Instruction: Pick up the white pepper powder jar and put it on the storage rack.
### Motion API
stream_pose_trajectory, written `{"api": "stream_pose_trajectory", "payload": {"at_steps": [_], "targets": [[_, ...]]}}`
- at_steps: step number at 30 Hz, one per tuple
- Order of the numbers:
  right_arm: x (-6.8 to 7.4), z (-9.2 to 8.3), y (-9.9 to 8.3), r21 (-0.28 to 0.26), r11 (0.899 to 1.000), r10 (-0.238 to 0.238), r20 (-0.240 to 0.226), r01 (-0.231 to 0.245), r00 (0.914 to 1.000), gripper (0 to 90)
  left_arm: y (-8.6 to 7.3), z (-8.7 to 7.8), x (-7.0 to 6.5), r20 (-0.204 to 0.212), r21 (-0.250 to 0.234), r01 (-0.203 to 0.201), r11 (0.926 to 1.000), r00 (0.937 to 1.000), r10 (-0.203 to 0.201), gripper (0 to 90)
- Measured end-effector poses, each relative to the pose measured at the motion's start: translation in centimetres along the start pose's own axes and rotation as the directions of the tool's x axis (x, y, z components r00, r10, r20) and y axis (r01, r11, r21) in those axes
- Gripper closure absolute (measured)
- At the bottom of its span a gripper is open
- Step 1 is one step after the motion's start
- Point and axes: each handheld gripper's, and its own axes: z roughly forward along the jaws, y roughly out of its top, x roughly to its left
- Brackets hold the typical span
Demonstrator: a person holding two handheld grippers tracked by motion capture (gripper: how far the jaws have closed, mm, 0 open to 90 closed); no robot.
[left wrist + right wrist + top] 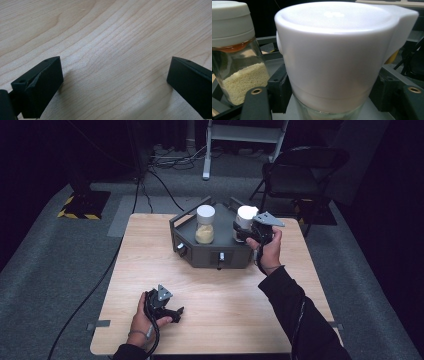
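Note:
A dark grey rack (210, 254) with side handles stands at the far middle of the wooden table (225, 300). Two glass jars with white lids stand in it. The left jar (205, 226) (234, 72) holds pale yellow grains. My right gripper (242, 233) is shut on the right jar (244, 216) (334, 57) just below its lid, with one of its fingers (255, 105) beside the glass. My left gripper (173, 314) (115, 82) rests low over the table near the front edge, open, with bare wood between its jaws.
A black folding chair (300, 172) stands behind the table at the right. Cables (165, 175) run across the grey floor at the back, and white stand legs (207, 160) rise there. A yellow-and-black striped base (82, 205) sits at the far left.

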Motion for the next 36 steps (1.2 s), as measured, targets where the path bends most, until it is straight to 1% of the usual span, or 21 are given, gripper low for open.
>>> {"api": "stream_pose_trajectory", "payload": {"at_steps": [3,13,16,24,30,36], "targets": [[-0.1,0.0,-0.1,0.0,1.0,0.008,0.002,-0.008,1.0,29.6,0.0,0.0,0.0,0.0,0.002,0.001,1.0,1.0,-0.001,0.0],[0.0,0.3,-0.2,0.015,1.0,-0.005,0.003,0.005,1.0,29.5,0.0,0.0,0.0,0.001,0.002,0.001,1.0,1.0,-0.001,0.0],[0.0,0.4,-0.3,0.019,1.0,-0.001,0.007,0.001,1.0,29.6,0.0,0.0,0.0,0.001,0.002,0.0,1.0,1.0,0.0,0.0],[0.0,0.2,-0.9,0.0,1.0,-0.001,0.008,0.001,1.0,29.5,0.0,0.0,0.0,0.002,0.002,0.0,1.0,1.0,0.0,0.0],[-0.4,0.2,-1.1,-0.005,1.0,0.029,0.005,-0.029,0.9996,29.4,0.0,0.0,0.0,0.002,0.003,-0.001,1.0,1.0,0.001,0.0],[-0.3,0.1,-1.1,-0.005,1.0,0.022,0.008,-0.022,0.9997,29.3,0.0,0.0,0.1,0.003,0.003,-0.002,1.0,1.0,0.002,0.0]]}}
